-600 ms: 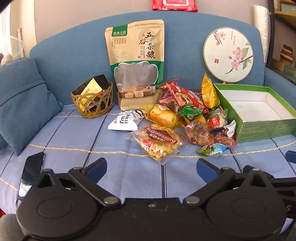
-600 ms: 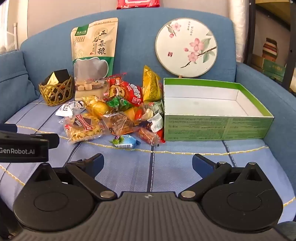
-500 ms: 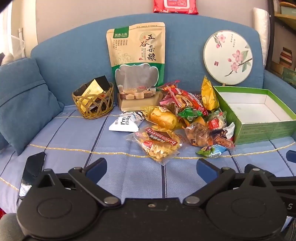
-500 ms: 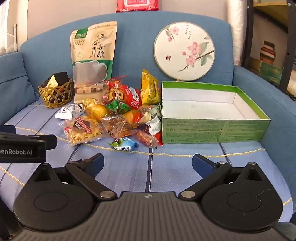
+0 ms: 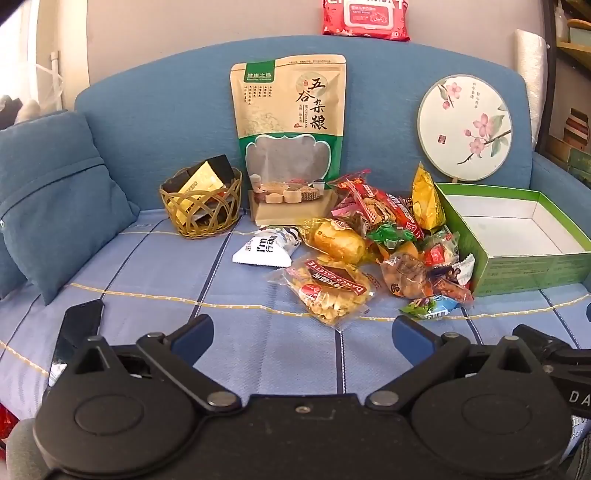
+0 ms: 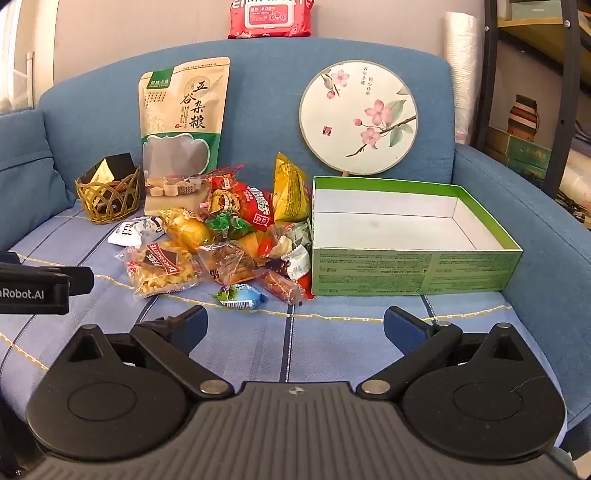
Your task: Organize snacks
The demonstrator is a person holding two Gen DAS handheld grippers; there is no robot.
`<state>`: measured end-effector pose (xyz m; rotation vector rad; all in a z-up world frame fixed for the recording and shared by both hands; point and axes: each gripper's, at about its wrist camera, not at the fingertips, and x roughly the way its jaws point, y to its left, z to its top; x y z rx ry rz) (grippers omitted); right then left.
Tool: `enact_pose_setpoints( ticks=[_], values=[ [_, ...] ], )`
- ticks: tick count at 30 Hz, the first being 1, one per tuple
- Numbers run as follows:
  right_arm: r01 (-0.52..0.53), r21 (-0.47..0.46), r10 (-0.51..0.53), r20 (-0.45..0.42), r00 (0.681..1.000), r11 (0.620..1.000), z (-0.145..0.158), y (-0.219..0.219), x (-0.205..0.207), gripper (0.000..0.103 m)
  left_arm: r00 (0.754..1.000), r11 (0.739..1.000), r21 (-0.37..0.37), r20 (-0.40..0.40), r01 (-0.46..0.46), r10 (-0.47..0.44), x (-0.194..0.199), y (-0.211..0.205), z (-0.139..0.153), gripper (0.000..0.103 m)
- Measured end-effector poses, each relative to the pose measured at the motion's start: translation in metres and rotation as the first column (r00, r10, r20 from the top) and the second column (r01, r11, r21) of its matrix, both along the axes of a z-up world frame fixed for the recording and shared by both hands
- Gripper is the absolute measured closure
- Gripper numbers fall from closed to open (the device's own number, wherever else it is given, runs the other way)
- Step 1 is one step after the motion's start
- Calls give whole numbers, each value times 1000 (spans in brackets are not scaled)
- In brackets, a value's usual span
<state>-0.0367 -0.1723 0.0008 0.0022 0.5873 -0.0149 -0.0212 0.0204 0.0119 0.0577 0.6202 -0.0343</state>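
Note:
A pile of wrapped snacks [image 5: 373,251] [image 6: 236,243] lies on the blue sofa seat, just left of an open green box [image 5: 517,236] [image 6: 410,266] with a white, empty inside. A clear biscuit pack [image 5: 327,291] and a small blue-green candy [image 6: 240,295] lie nearest me. A white sachet [image 5: 266,249] lies at the pile's left. My left gripper [image 5: 301,336] is open and empty, in front of the pile. My right gripper [image 6: 293,323] is open and empty, in front of the pile and box.
A tall grain pouch [image 5: 290,136] and a round painted fan [image 6: 358,118] lean on the sofa back. A wicker basket [image 5: 201,206] holds dark packets. A phone [image 5: 77,328] lies at the left. A blue cushion [image 5: 48,199] sits far left. A red wipes pack [image 6: 269,18] tops the backrest.
Both views have tilted down slightly; the scene sits lower in frame. Nothing on the sofa moved, and both grippers stayed open.

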Motion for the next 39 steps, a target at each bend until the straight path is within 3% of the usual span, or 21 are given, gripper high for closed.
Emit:
enact_pose_setpoints(
  ticks=[27,39],
  values=[
    [29,26,-29,12,999,999,0,-3,-6,0,999,1000,-3,-34,20,-20,1,-3,-1,0],
    [57,30,-57,-9,998,998,-1,-5,6,0,995,998,-7,-84,60,-61,21,-12,-9,0]
  ],
)
